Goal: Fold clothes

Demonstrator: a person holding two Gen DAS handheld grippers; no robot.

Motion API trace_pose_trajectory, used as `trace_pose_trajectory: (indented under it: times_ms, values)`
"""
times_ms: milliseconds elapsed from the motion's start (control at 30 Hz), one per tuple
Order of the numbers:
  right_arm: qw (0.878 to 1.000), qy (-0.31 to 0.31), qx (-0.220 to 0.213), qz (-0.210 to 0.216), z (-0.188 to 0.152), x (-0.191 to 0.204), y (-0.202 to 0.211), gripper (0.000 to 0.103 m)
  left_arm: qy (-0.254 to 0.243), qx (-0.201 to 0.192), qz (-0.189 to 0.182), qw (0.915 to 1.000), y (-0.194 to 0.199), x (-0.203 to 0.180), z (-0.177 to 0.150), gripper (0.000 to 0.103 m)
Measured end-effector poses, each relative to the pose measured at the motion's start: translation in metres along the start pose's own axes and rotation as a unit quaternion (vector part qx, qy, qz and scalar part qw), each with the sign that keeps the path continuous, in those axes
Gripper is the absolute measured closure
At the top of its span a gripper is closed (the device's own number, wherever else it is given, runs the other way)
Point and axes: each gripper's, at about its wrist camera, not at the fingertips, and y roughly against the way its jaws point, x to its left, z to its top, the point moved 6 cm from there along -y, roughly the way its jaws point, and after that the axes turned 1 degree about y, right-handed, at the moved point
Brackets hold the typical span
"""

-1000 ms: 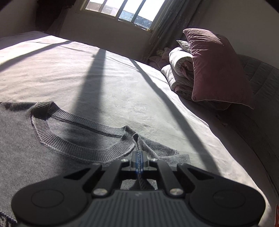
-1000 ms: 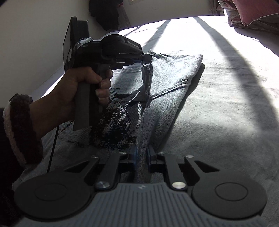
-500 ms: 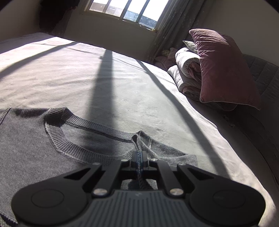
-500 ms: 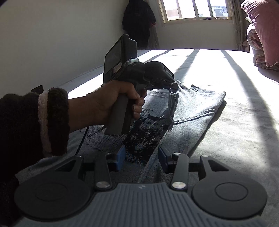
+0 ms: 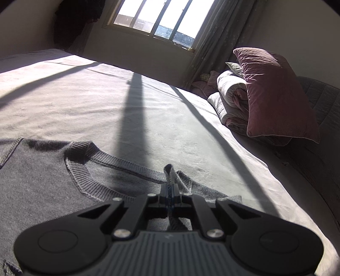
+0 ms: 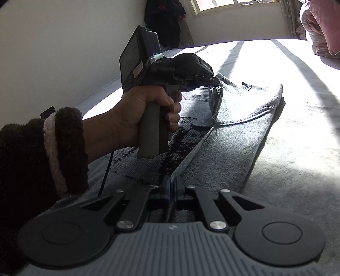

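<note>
A grey knit sweater (image 5: 42, 186) with a ribbed round collar (image 5: 85, 176) lies flat on the bed; in the right wrist view the sweater (image 6: 244, 131) stretches away with a dark pattern on its front. My left gripper (image 5: 170, 191) is shut on a pinch of fabric at the shoulder beside the collar. That left gripper (image 6: 212, 85), held by a hand, shows in the right wrist view with the pinched fold hanging under its tips. My right gripper (image 6: 171, 184) is shut on the sweater's folded side edge lower down.
The sweater rests on a wide grey bed sheet (image 5: 106, 110) in sun and shadow. A maroon pillow (image 5: 274, 95) and a rolled duvet (image 5: 231, 99) stand at the headboard on the right. Behind are a window (image 5: 157, 19) and dark clothes (image 6: 167, 21) hanging on the wall.
My right gripper opened wide, shifted along the sweater's side edge, then shut on it again. The left gripper kept its pinch and tipped slightly, so more of the window shows.
</note>
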Motion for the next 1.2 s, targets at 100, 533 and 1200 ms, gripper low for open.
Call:
trace_pose_trajectory:
  times_ms: [100,533,1200]
  values:
    - [1.000,-0.013,0.015,-0.006,-0.006,-0.004,-0.012,0.099,-0.004,0.028,0.017,0.9995,-0.008,0.007,-0.006,0.100]
    - [0.995,-0.043,0.056,0.065,-0.011,-0.006,-0.004,0.058,-0.033,0.108,0.014,0.9935,0.057,0.015,-0.040,0.066]
    - [0.987,0.025,0.109,0.118,-0.066,0.037,0.057,0.058,0.033,0.184,-0.102,0.9770,0.177,-0.015,-0.147,0.068]
